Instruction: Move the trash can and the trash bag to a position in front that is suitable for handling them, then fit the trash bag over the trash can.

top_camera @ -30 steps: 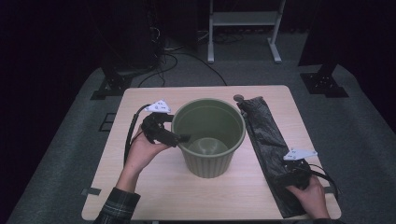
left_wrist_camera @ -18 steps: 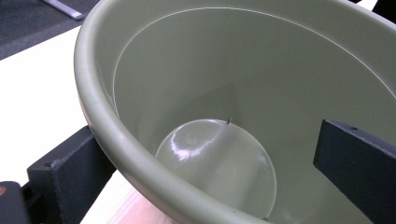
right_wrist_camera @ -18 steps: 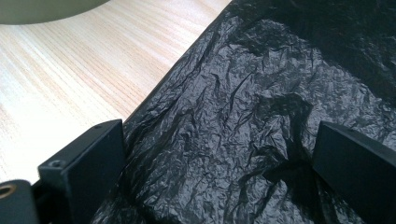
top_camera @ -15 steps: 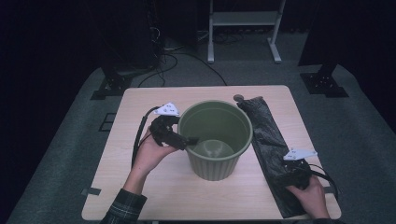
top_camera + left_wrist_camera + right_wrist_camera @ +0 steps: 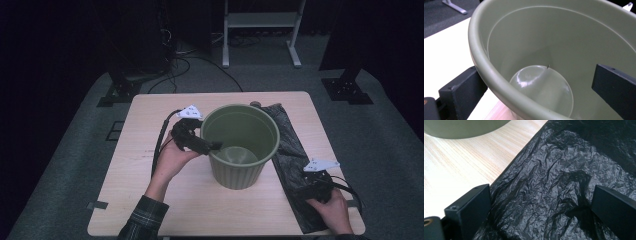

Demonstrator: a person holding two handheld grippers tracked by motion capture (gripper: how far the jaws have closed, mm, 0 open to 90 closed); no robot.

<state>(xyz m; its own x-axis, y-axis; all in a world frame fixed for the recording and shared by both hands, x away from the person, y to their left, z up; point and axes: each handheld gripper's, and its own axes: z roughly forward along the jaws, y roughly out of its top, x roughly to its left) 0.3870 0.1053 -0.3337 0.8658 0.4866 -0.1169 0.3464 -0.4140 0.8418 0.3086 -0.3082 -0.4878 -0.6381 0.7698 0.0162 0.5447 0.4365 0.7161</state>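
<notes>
Your left gripper point(image 5: 212, 146) sits at the near-left rim of the green bucket point(image 5: 240, 170), which stands upright near the middle of the wooden table point(image 5: 135, 200); in the left gripper view the jaws are spread wide, one outside the wall and one inside, with the rim point(image 5: 481, 62) passing between them; neither jaw visibly presses on the wall, so the bucket is straddled rather than clamped; the inside of the bucket point(image 5: 541, 85) shows a smooth, shiny bottom; your right gripper point(image 5: 306, 189) rests low at the near-right corner of the table, over the black plastic bag point(image 5: 292, 150) that lies flat along the right side, just beside the bucket; in the right gripper view its jaws stand apart above the crinkled bag point(image 5: 554, 182), holding nothing; the edge of the bag runs diagonally across bare wood point(image 5: 461, 162)
</notes>
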